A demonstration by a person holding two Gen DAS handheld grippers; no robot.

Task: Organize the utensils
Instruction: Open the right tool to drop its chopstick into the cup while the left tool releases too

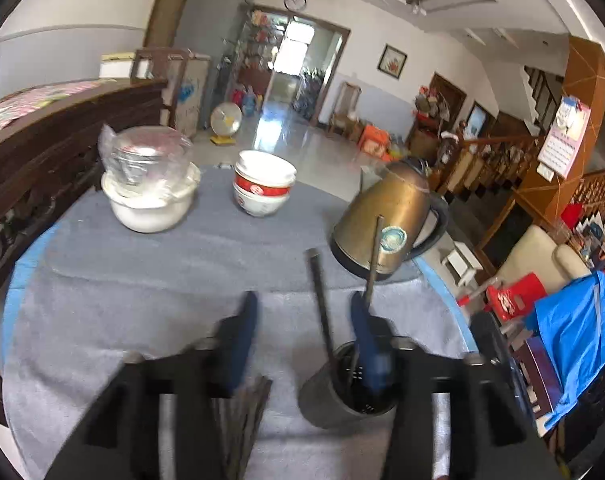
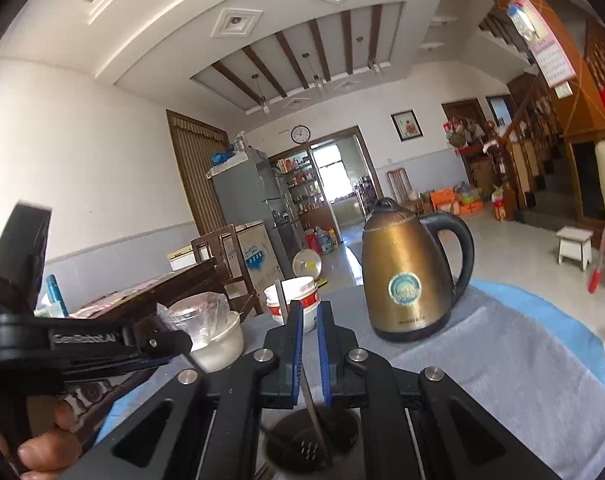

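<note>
- The right gripper (image 2: pixel 309 344) is clamped on a single dark chopstick (image 2: pixel 311 412), blue pads pressed to either side of it, directly above the black perforated holder (image 2: pixel 310 446) at 6 o'clock in the right wrist view.
- The chopstick's long axis runs nearly upright, and its lower end is already inside the holder's mouth; the coming move looks like a simple release.
- The left gripper (image 1: pixel 302 320) hangs with its jaws wide apart and holds nothing; the holder (image 1: pixel 348 392) sits at 5 o'clock beneath its right finger, with two chopsticks (image 1: pixel 322 304) leaning out.
- More loose chopsticks (image 1: pixel 244 420) lie in a bundle at 6 o'clock under the left gripper, nearer that hand.
- The counter (image 1: pixel 142 292) wears a grey cloth; a brass kettle (image 1: pixel 386 220) stands at 2 o'clock, stacked bowls (image 1: pixel 262 188) at 12.
</note>
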